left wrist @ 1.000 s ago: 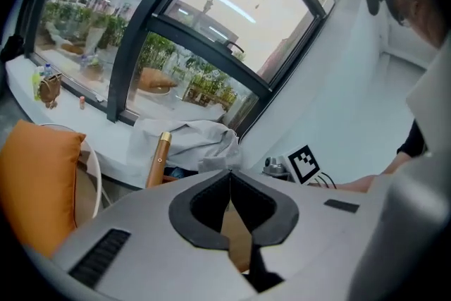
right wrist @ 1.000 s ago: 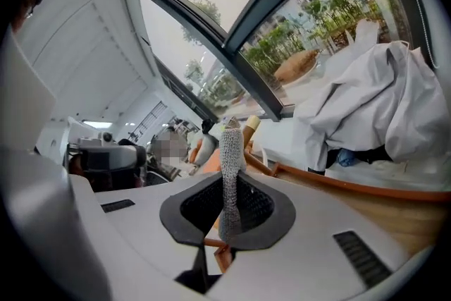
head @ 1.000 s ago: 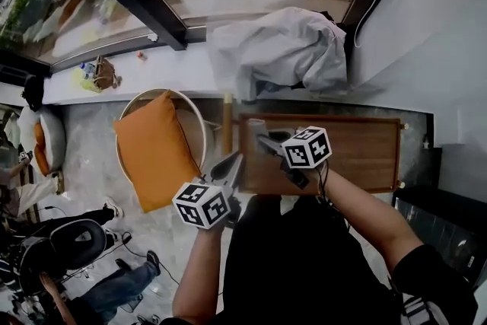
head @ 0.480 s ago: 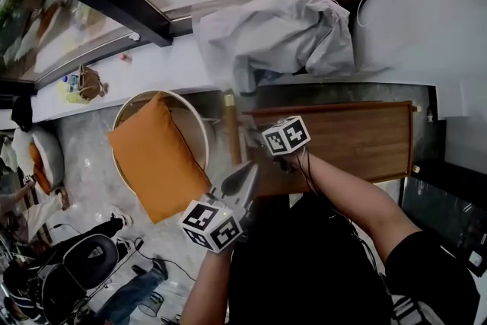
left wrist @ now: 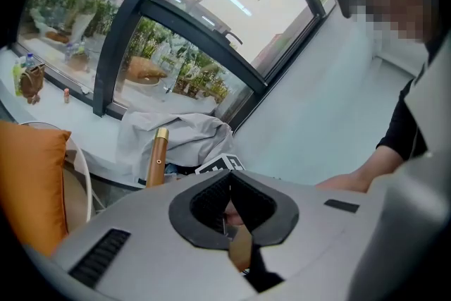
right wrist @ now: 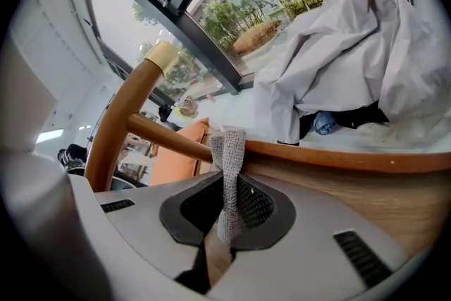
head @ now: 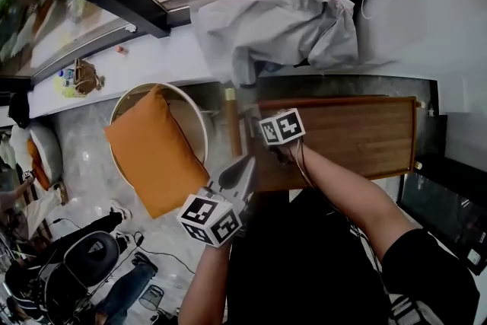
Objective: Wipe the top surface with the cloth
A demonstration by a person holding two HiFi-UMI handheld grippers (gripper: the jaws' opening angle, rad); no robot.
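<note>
The wooden table top (head: 350, 137) lies in front of me, seen in the head view. My right gripper (head: 257, 120) is over its far left corner, shut on a narrow grey cloth (right wrist: 227, 151) that sticks up between the jaws. The table's raised rim (right wrist: 338, 158) runs just beyond the cloth. Off the table's near left corner, my left gripper (head: 240, 170) hangs shut with nothing in it. In the left gripper view the left gripper (left wrist: 230, 181) points towards the right gripper's marker cube (left wrist: 220, 166).
A wooden post with a pale cap (right wrist: 123, 116) rises at the table's left corner. A round white chair (head: 192, 112) with an orange cushion (head: 148, 152) stands to the left. A crumpled grey sheet (head: 281, 19) lies on the window ledge behind. People stand at lower left (head: 84, 270).
My right gripper has moved with the cloth towards the table's far left corner. The left gripper has stayed near the near left corner, and the head view has shifted slightly.
</note>
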